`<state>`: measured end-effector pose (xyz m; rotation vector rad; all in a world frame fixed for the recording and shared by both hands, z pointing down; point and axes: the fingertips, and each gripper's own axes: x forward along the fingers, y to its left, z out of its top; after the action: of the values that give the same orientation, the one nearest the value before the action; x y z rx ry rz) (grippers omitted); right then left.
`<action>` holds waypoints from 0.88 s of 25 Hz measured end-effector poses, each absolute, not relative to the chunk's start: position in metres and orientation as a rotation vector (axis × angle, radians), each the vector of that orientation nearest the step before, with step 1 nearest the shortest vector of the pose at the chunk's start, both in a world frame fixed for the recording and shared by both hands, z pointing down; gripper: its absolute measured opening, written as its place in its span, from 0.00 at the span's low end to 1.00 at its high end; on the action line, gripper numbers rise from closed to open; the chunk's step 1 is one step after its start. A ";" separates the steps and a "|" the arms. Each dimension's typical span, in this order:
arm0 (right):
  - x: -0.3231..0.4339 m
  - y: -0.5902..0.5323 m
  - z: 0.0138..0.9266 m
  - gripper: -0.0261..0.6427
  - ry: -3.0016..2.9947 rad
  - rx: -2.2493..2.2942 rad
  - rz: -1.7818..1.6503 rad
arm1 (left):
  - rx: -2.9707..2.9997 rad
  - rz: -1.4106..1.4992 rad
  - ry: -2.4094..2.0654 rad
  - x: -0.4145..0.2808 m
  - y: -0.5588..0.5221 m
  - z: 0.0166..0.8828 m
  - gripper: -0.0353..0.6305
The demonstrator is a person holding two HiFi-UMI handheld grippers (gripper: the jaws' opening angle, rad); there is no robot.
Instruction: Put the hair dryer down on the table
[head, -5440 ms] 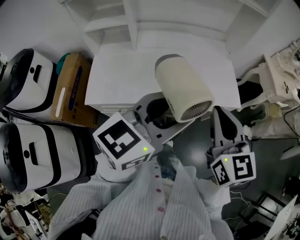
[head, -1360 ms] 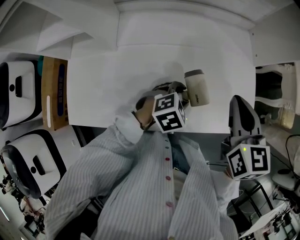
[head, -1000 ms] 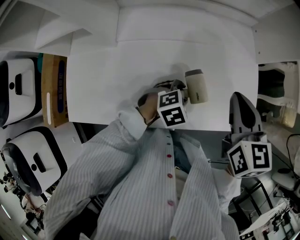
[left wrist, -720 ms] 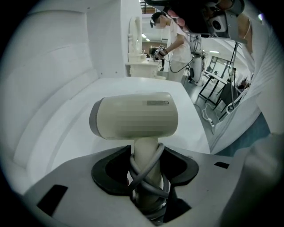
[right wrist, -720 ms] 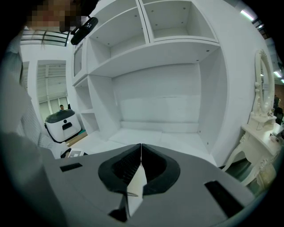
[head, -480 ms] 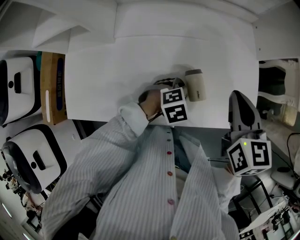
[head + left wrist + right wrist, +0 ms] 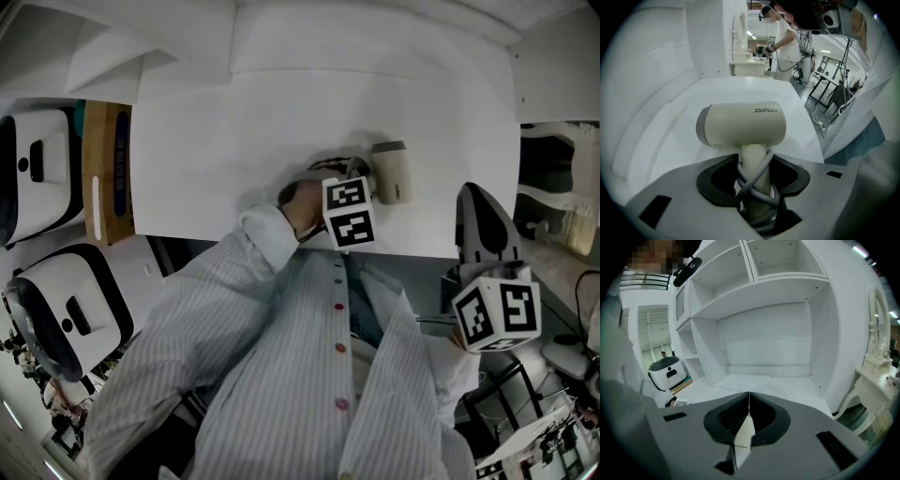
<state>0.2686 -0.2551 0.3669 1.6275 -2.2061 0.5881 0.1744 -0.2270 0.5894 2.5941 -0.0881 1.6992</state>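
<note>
Left gripper view: left claw (image 7: 755,190) is pinching the hair dryer (image 7: 740,124) by its cord-wrapped handle (image 7: 753,165) over the table (image 7: 665,140). We are aiming to seat it flat before spreading; right claw (image 7: 749,404) is sitting pressed together.

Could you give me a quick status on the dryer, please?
Left claw shut on dryer handle. Right claw shut, empty. Dryer over table, not released. Nothing in the way.

Cream hair dryer (image 7: 391,173), cord-wound handle, sideways over white table (image 7: 216,141)
</note>
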 end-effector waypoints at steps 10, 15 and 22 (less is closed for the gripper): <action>0.263 -0.254 0.368 0.06 -2.211 1.607 0.585 | 2.602 1.672 -0.085 0.174 -0.227 0.590 0.36; 0.260 -0.251 0.368 0.06 -2.209 1.602 0.585 | 2.624 1.661 -0.087 0.173 -0.227 0.588 0.37; 0.255 -0.252 0.368 0.06 -2.215 1.574 0.569 | 2.637 1.498 -0.075 0.177 -0.222 0.571 0.44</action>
<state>0.2555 -0.2518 0.3676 1.5735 -2.2148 0.5692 0.1767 -0.2224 0.5706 2.6368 -0.0754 1.4975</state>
